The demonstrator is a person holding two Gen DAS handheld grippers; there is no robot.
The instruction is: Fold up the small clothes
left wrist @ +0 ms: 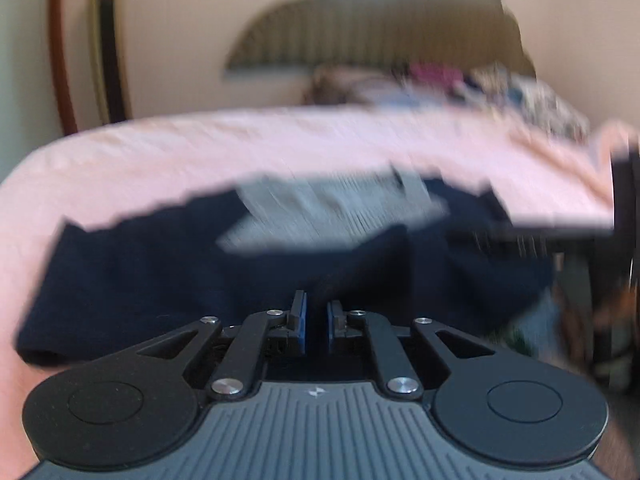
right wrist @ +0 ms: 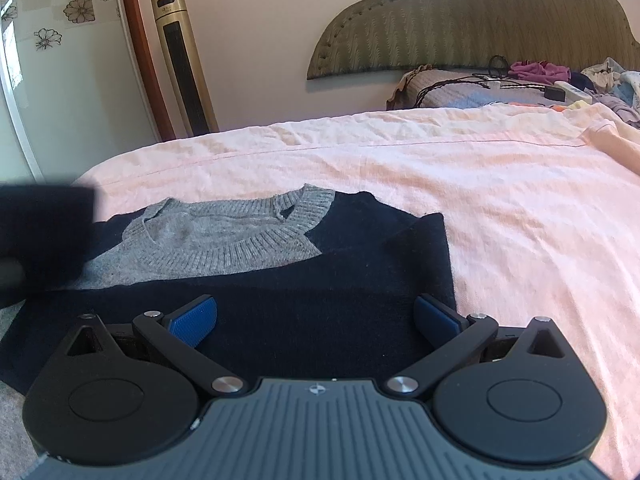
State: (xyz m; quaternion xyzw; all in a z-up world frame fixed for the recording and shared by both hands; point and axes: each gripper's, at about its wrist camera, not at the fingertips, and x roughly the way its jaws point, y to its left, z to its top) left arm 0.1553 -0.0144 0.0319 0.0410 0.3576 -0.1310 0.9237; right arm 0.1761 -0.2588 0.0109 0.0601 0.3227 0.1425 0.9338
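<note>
A navy sweater [right wrist: 320, 280] with a grey knit collar panel [right wrist: 240, 236] lies flat on the pink bedsheet [right wrist: 500, 200]. My right gripper [right wrist: 316, 320] hovers over its near hem, open wide, with nothing pinched between the blue pads. The left wrist view is motion-blurred. In it my left gripper [left wrist: 316, 312] has its pads almost together, and a ridge of the navy sweater [left wrist: 160, 272] runs up from the narrow gap. The grey panel [left wrist: 320, 208] lies beyond. A dark blurred shape [right wrist: 44, 228] at the left edge of the right wrist view covers the sweater's left side.
A padded headboard [right wrist: 480, 20] stands at the back, with a pillow [right wrist: 460, 92] carrying cables and a pile of clothes [right wrist: 600, 80] on the far right. A gold tower fan [right wrist: 180, 60] and a wooden door frame [right wrist: 136, 40] stand to the left of the bed.
</note>
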